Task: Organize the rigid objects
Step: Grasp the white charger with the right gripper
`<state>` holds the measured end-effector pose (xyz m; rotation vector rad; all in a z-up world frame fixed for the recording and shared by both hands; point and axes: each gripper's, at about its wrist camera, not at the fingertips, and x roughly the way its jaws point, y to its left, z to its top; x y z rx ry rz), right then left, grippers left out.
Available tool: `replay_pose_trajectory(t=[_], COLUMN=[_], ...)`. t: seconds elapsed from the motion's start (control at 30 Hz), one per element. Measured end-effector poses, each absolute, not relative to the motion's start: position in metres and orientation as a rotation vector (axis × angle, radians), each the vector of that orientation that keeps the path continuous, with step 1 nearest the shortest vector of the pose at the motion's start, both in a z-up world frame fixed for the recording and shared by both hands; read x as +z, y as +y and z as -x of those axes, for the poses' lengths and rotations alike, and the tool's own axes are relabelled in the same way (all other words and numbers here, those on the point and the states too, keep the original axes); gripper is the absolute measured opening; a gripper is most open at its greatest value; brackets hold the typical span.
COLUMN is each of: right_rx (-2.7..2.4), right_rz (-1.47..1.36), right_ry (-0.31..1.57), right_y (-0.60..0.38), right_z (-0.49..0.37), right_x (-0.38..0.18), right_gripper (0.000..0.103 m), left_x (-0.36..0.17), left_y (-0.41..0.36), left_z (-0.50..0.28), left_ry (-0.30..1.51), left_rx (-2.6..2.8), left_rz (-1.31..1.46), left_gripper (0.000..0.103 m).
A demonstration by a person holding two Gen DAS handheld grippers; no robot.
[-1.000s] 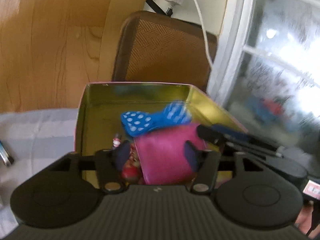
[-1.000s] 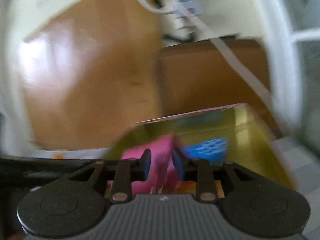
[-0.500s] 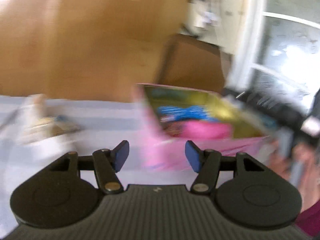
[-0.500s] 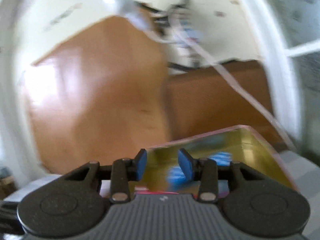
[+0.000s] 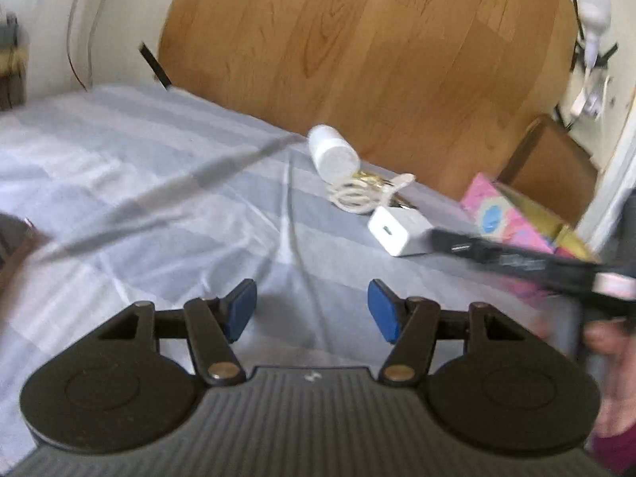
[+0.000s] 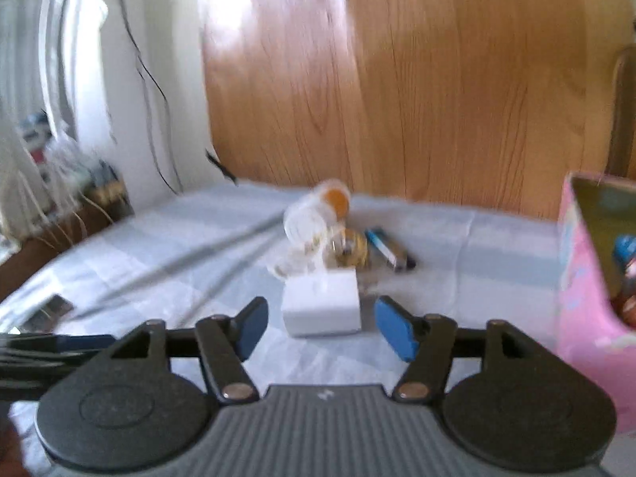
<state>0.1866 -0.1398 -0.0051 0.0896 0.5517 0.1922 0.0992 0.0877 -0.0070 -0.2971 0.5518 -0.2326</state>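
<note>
Both grippers are wide open and empty. The right gripper (image 6: 320, 328) faces the white charger block (image 6: 321, 309) on the striped sheet (image 5: 119, 183), near the pink box (image 6: 588, 278). It looks light, stiff and smooth; I would take its flat sides. The left gripper (image 5: 312, 314) hovers over bare sheet.

A wooden headboard (image 5: 357, 51) stands behind a bed with a blue-striped sheet (image 5: 119, 167). Thin wires (image 6: 151, 91) hang down the white wall (image 6: 159, 20), and a brown chair (image 5: 552, 167) sits beside the bed, sunlight on the wood
</note>
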Motion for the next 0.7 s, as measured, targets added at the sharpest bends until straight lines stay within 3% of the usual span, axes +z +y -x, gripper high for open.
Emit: replay_pose_trajectory(t=[0.07,0.23,0.3,0.7], right_rx=[0.163,0.106,0.123,0.287], right_rz=[-0.101,-0.088,-0.061,0.027], right_ry=[0.608,0.675,0.669,0.675], right_y=[-0.133,-0.13,-0.124,-0.124], right_z=[-0.201,-0.216,-0.217,-0.155], right_x=[-0.017,-0.022,-0.023,-0.017], right_gripper=[0.073,0.075,0.055,0.055], left_x=[-0.007,-0.007,-0.006,-0.008], left_y=[0.084,0.079,0.079,0.079], left_z=[-0.102,-0.094,-0.09,-0.093], left_ry=[0.557,0.545,0.535,0.543], left_rx=[-0.241,-0.266,-0.277,-0.289], left_rz=[0.303,0.281,0.271,0.276], left_gripper=[0.064,0.064,0.064,0.064])
